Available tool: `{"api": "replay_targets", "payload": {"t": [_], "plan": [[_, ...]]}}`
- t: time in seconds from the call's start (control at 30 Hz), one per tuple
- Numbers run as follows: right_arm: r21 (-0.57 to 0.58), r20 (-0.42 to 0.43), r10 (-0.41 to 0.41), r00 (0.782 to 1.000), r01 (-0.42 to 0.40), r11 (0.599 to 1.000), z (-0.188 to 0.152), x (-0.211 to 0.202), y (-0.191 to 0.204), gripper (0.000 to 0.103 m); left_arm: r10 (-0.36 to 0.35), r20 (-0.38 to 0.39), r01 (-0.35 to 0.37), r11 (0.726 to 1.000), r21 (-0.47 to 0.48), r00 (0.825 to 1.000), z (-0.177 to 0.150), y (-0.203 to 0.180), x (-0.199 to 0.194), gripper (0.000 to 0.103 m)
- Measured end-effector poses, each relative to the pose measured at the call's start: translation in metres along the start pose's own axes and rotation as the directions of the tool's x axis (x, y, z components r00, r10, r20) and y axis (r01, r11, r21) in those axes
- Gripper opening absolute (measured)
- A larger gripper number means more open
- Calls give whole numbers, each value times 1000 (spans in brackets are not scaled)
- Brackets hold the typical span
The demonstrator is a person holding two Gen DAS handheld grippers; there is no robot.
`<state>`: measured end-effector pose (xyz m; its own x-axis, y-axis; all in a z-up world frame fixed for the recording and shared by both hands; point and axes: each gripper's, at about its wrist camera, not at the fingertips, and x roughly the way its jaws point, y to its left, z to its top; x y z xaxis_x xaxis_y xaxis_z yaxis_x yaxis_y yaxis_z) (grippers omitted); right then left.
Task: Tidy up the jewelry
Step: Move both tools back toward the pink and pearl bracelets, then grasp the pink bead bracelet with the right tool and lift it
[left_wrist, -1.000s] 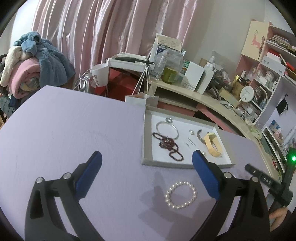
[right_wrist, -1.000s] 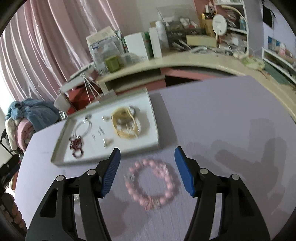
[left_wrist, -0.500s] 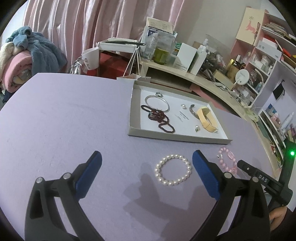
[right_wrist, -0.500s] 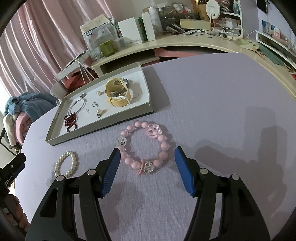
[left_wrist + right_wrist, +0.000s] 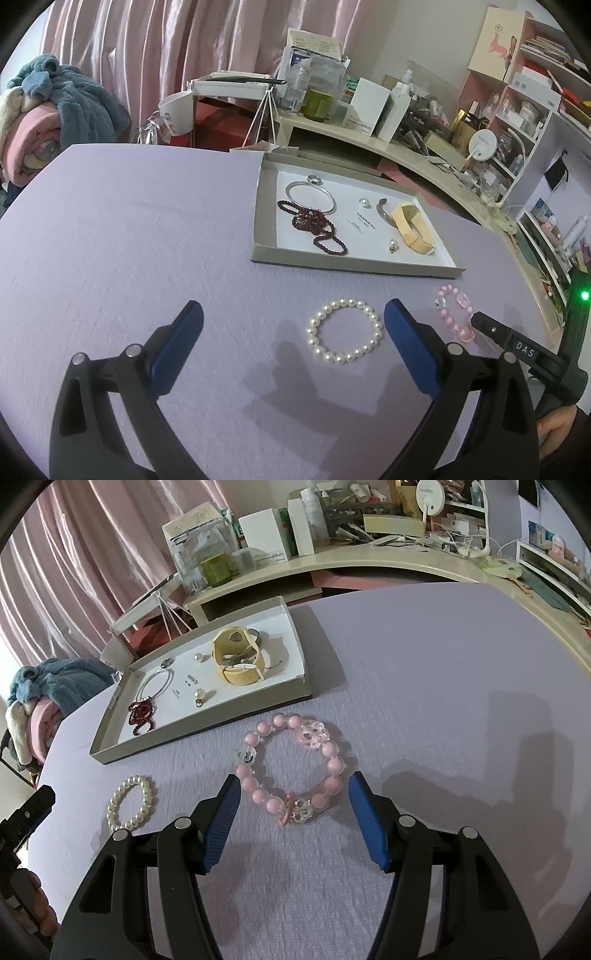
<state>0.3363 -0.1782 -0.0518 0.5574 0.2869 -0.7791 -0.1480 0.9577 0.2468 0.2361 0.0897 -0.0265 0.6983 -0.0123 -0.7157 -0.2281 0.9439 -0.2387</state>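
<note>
A white pearl bracelet [image 5: 345, 331] lies on the lilac tablecloth, just inside the right finger of my open left gripper [image 5: 293, 314]. A pink bead bracelet [image 5: 293, 770] lies flat with its near half between the blue pads of my open right gripper [image 5: 293, 786]; no pad touches it. Both bracelets appear in both views: the pearl bracelet [image 5: 132, 806] left of the right gripper, the pink bracelet [image 5: 454, 312] right of the left one. Behind them sits a shallow grey tray [image 5: 264, 206] holding a dark red bead strand [image 5: 317, 225], a silver bangle [image 5: 310, 195], a cream watch strap [image 5: 412, 227] and small pearl pieces.
A cluttered curved desk [image 5: 406, 151] with boxes and bottles runs behind the table. A pile of folded blankets [image 5: 48, 110] sits at far left. Pink shelves [image 5: 524, 92] stand at right. A person's hand [image 5: 554, 424] holds the right gripper's handle.
Both grippers sank toward the table. The pearl bracelet moved up between the left fingers' reach, and the pink bracelet came into the left view. The pink bracelet now lies further ahead of the right pads.
</note>
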Motion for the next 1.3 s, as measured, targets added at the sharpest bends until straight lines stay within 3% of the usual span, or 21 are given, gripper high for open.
{"api": "replay_targets", "payload": {"t": [0.53,0.93,1.2,1.3], "plan": [[18,-9,-31,999,31,999,4,5,-7,61,20,6,-20,999,29,1000,-3,-6,1,98],[-33,-39,-107,994,105,994,14,24,-9,41,20,-7,-20,999,45,1000,-8,-9,6,98],[-67,-41,-123,992,120,991,13,29,-8,39,21,-17,-20,998,52,1000,-9,-11,8,98],[-88,-35,-136,990,132,987,12,29,-6,31,21,-24,-19,998,56,999,-10,-12,9,98]]}}
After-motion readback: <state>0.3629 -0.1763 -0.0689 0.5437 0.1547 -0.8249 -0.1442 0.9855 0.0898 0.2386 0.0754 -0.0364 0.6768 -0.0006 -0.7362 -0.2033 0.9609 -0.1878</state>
